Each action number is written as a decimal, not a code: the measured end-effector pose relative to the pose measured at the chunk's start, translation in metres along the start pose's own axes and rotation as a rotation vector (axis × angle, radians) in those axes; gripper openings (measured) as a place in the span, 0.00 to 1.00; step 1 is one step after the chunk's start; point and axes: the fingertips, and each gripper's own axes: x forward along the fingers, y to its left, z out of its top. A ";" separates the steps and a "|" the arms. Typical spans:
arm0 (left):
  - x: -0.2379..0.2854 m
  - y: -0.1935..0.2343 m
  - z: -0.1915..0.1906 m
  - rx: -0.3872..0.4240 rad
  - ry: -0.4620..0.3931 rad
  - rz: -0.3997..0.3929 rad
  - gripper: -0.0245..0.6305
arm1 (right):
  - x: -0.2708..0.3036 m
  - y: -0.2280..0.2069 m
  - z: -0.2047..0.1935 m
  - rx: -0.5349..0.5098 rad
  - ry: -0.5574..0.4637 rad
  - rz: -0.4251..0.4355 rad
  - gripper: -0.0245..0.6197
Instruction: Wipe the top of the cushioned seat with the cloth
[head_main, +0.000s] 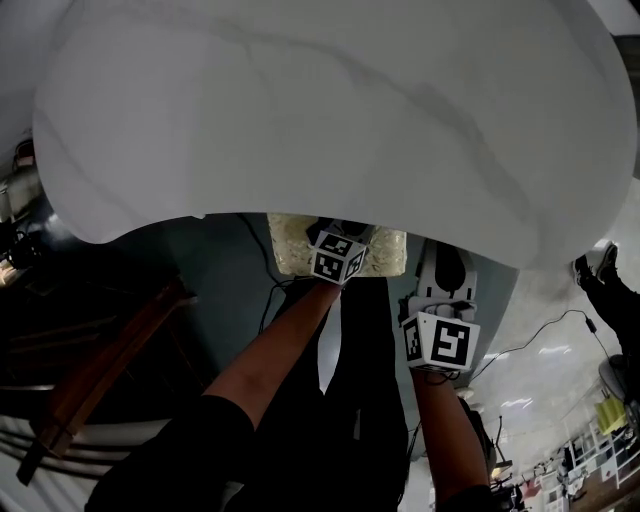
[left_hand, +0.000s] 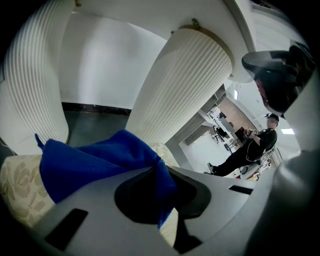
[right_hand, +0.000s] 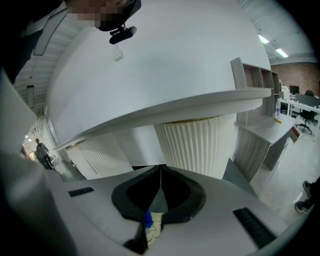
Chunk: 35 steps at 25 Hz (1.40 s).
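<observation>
The cushioned seat (head_main: 288, 245) has a cream patterned top and sits just under the edge of a big white tabletop. My left gripper (head_main: 338, 250) reaches over it from below in the head view. In the left gripper view the left gripper (left_hand: 161, 172) is shut on a blue cloth (left_hand: 90, 165). The cloth spreads leftward over the cream seat (left_hand: 19, 192). My right gripper (head_main: 444, 262) hovers to the right of the seat. Its jaws are shut with nothing between them (right_hand: 161, 170). A sliver of blue cloth (right_hand: 148, 218) and of cream seat shows below them.
A wide white tabletop (head_main: 330, 110) overhangs the seat closely. Ribbed white pedestals (left_hand: 180, 85) stand behind the seat. A brown wooden piece (head_main: 110, 370) lies at the left and a cable (head_main: 545, 335) runs over the floor at the right. A person (left_hand: 250, 147) sits far off.
</observation>
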 end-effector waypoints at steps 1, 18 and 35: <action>0.003 -0.001 0.002 0.002 0.003 -0.004 0.09 | 0.002 -0.002 0.000 0.001 0.001 0.000 0.10; 0.036 -0.048 0.001 0.098 0.089 -0.092 0.09 | -0.008 -0.010 -0.011 0.015 0.008 -0.016 0.10; -0.030 -0.060 0.039 0.163 -0.073 -0.172 0.09 | -0.032 0.002 -0.004 -0.087 -0.010 -0.031 0.10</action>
